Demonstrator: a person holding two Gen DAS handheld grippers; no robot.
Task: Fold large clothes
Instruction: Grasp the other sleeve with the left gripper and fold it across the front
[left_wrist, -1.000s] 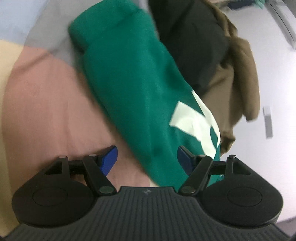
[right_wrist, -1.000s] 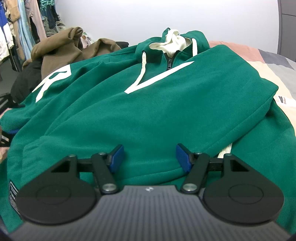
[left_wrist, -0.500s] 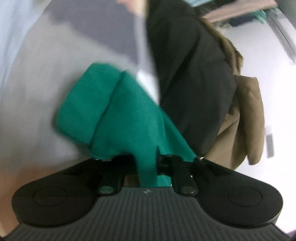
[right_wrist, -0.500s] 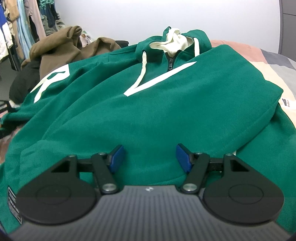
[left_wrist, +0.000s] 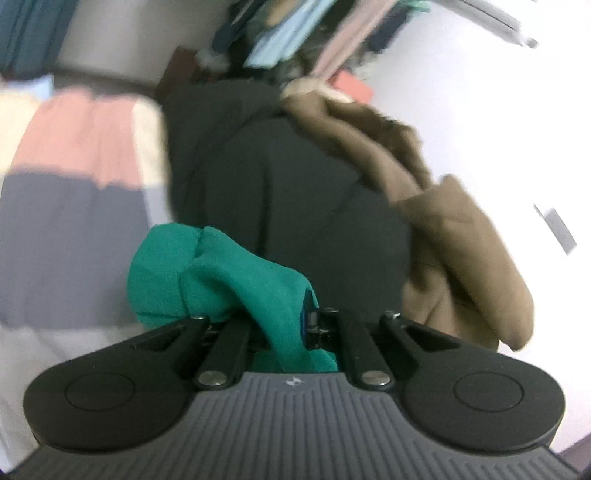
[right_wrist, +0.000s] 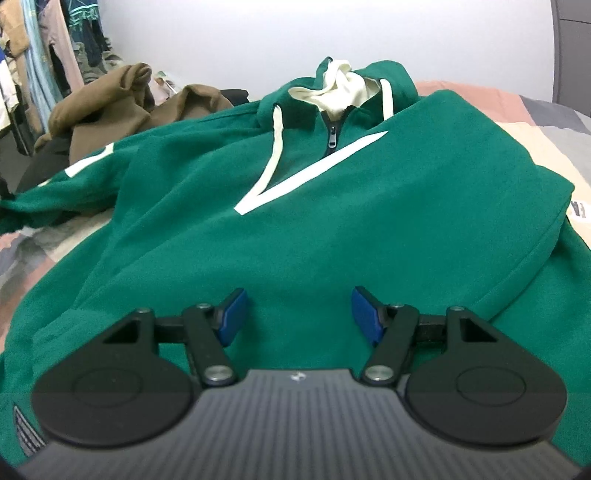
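Note:
A green hoodie (right_wrist: 332, 229) with a cream hood lining, white drawstrings and a white V stripe lies front up on the bed. Its right sleeve is folded across the chest. Its left sleeve (right_wrist: 55, 192) stretches out to the left. My left gripper (left_wrist: 284, 325) is shut on the green sleeve cuff (left_wrist: 207, 273), which bunches up over the jaws, lifted off the bed. My right gripper (right_wrist: 297, 314) is open and empty, low over the hoodie's lower front.
A black garment (left_wrist: 280, 184) and a brown hoodie (left_wrist: 454, 236) are piled beyond the sleeve; the brown one also shows in the right wrist view (right_wrist: 107, 110). The bedspread (left_wrist: 74, 206) has pink, grey and cream blocks. Clothes hang on a rack (right_wrist: 40, 62) at the far left.
My left gripper has closed on the green sleeve cuff and lifted it away from the bed, swinging toward the clothes pile. The sleeve has pulled out to the left. My right gripper stayed open and nearly still.

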